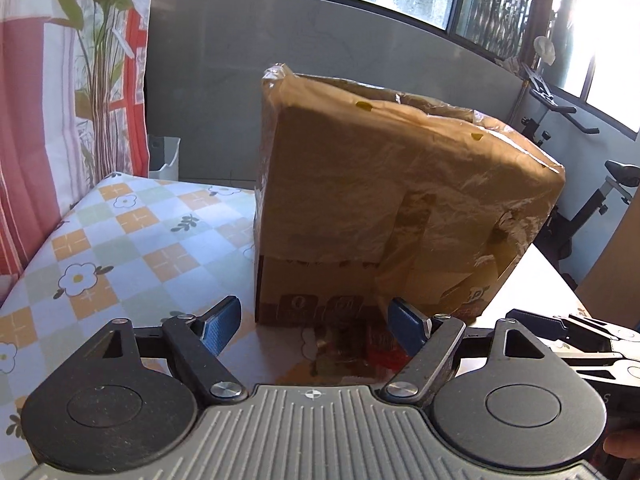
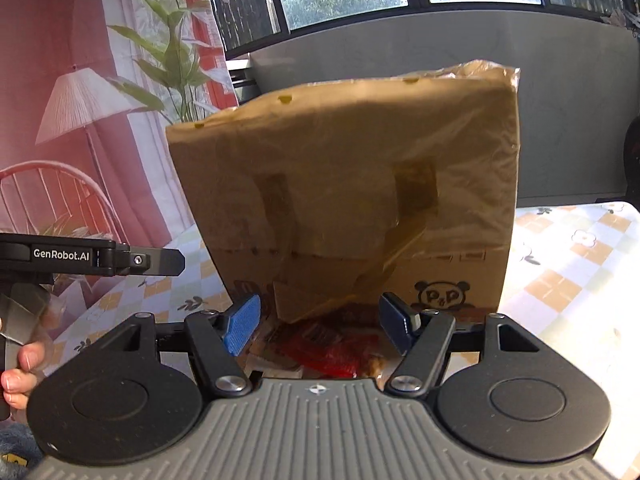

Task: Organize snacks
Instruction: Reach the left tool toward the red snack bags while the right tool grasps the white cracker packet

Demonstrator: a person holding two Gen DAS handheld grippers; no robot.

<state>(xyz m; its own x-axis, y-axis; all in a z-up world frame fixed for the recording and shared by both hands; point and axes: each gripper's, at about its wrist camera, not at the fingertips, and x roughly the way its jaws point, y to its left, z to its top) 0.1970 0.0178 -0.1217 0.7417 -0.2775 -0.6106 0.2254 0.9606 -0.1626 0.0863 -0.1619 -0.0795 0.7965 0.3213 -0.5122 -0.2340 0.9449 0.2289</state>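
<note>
- Cardboard, wrapped in crinkly clear tape, fills the middle of both views: a tall box [image 1: 400, 200] standing on the checked, flower-printed tablecloth [image 1: 120, 232], with windows along the top of the frame.
- Low in the centre of each view, right against the foot of the box, lies a small heap of snack packets [image 2: 328, 352]: red wrappers and some darker, brownish ones, partly hidden by the gripper bodies.
- Left gripper [image 1: 316, 326] hangs over that heap with its blue pads spread wide and nothing between them pressing; its jaws are open.
- Right gripper [image 2: 320, 326] is likewise open, blue pads either side of the red packets, touching none that I can see.
- At the left edge of the right wrist view a person's hand [image 2: 20, 364] holds the other tool's handle.
- I would judge the packets light, soft and slippery: film wrappers that crumple and slide rather than resist.
- Best hold, to my eye, is across a packet's flat body or a sealed edge, pinching gently so the contents are not crushed.
- That box looks stiff but its glossy tape would be slick, and it is too broad for either jaw.
</note>
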